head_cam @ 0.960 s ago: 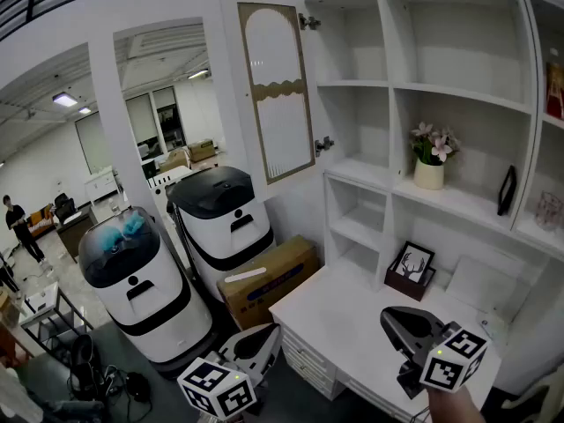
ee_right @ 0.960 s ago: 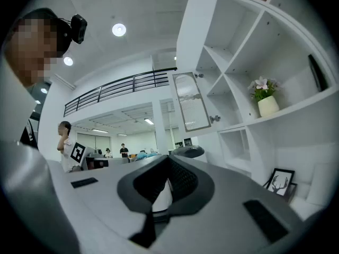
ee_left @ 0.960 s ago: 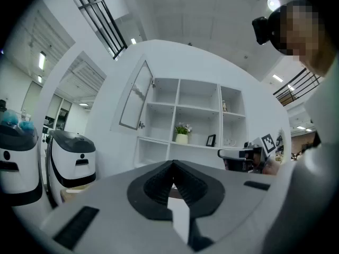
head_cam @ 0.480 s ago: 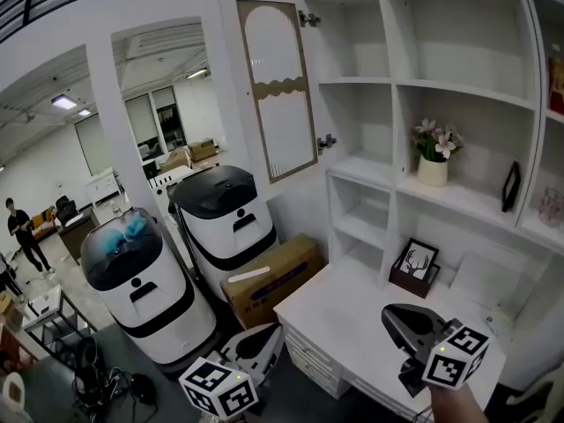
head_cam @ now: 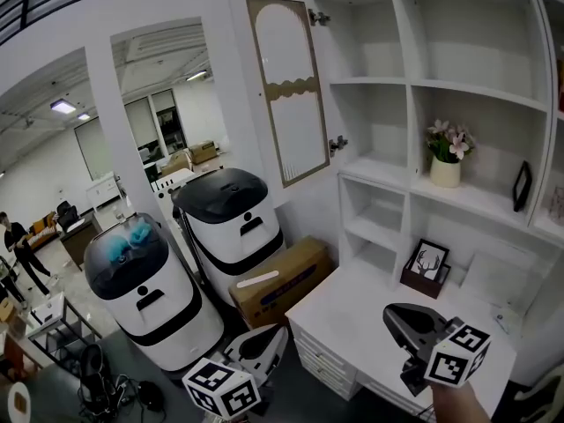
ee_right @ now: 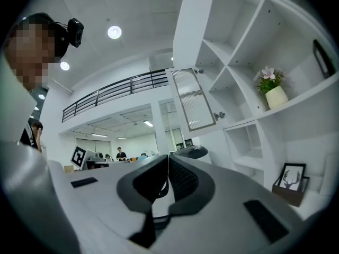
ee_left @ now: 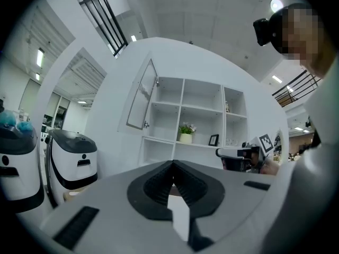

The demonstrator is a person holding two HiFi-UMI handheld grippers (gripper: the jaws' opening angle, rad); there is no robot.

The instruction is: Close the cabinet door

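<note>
Barely anything moved: the cabinet door [head_cam: 291, 95] drifted slightly rightward in the head view and hangs wide open at twelve o'clock. The left gripper [head_cam: 269, 337] at six and the right gripper [head_cam: 401, 317] at five are pressed together, empty, well below it. A push with closed tips may skid off the door's edge.

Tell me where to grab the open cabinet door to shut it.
Take the cabinet door by its free left edge, low down, coming from the left: the hinges sit on its right edge, and no handle shows.
</note>
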